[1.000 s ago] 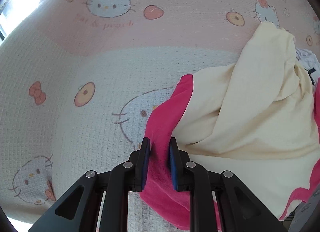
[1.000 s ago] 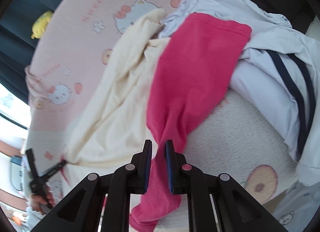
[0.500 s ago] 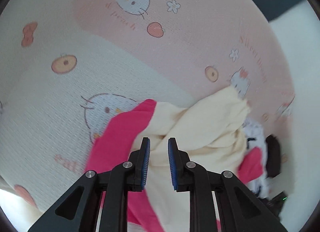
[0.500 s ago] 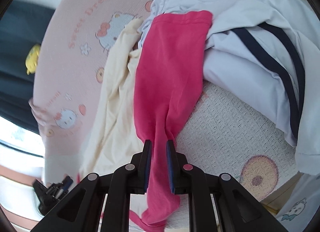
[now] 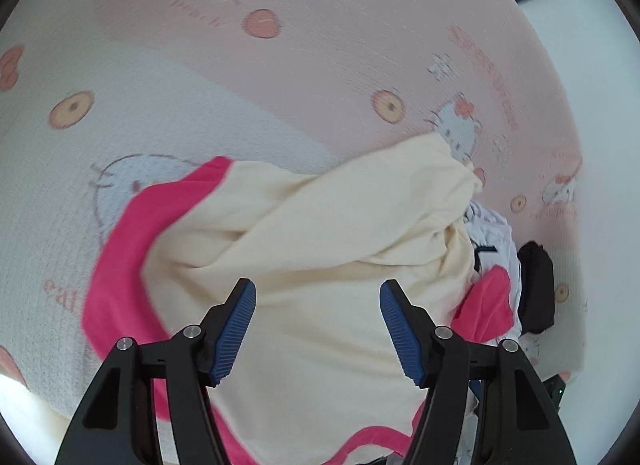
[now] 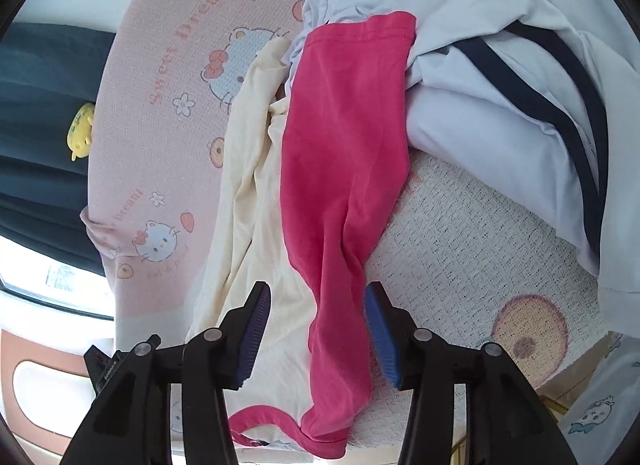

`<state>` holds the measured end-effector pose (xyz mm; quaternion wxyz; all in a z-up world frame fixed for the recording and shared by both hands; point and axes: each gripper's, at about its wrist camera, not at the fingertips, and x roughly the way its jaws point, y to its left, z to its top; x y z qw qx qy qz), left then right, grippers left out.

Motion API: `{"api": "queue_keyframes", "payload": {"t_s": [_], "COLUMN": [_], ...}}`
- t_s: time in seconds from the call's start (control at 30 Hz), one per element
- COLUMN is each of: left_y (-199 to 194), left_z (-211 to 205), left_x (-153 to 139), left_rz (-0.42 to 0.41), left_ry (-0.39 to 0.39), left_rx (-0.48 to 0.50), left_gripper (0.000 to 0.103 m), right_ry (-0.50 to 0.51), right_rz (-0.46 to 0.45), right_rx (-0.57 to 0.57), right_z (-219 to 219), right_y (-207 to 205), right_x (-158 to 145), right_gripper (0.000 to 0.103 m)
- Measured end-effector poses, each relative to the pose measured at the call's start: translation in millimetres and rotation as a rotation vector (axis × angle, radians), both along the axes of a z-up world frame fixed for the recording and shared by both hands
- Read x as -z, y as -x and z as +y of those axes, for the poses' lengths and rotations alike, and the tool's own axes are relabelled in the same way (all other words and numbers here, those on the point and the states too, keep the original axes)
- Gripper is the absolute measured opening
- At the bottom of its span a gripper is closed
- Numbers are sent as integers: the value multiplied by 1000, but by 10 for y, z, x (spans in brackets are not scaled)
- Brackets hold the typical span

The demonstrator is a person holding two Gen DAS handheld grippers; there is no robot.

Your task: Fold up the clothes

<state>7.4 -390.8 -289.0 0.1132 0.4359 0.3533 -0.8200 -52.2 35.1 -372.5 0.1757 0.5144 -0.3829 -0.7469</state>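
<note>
Both my left gripper (image 5: 318, 329) and right gripper (image 6: 316, 333) have just sprung wide, dropping the soft cream-and-pink raglan shirt (image 5: 320, 265) onto the waffle-knit blanket (image 5: 160, 113).

Soft matt cream-pink knit tee (image 5: 320, 249), waffle-weave cloth blanket (image 6: 460, 249), ribbed blue pads (image 5: 236, 329), smooth white garment (image 6: 500, 97)

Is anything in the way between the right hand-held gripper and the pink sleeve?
No. The pink sleeve already lies between the open jaws of the right hand-held gripper, which just opened. Nothing visible covers it there.
</note>
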Motion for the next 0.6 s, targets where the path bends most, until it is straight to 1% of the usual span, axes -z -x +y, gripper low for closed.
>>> {"api": "queue_keyframes", "payload": {"t_s": [0.07,0.13,0.17,0.23,0.3,0.47,0.6], "left_y": [158,305,387,484,615,779,855], "left_z": [184,398,534,746,1018,1624,2040], "left_x": [-66,-117,-146,-181,-180,-104,-23], "left_rz": [-3,-11,-15,-14,-27,-50,-71], "left_ry": [55,133,185,255,326,453,514], "left_rx": [56,115,149,210,305,498,609], "left_gripper": [62,62,62,62,62,62,62], "right_ry": [3,-1,-3,-5,3,71,116], "right_rz": [-7,-15,-20,-29,-37,-85,-117], "right_rx": [-4,-15,-21,-28,-28,4,15], "right_z": [-14,-47,-63,-83,-81,34,106], "right_y": [-5,-1,4,16,25,5,-15], "right_x": [13,34,45,64,86,199,273], "right_gripper": [50,50,50,50,50,50,50]}}
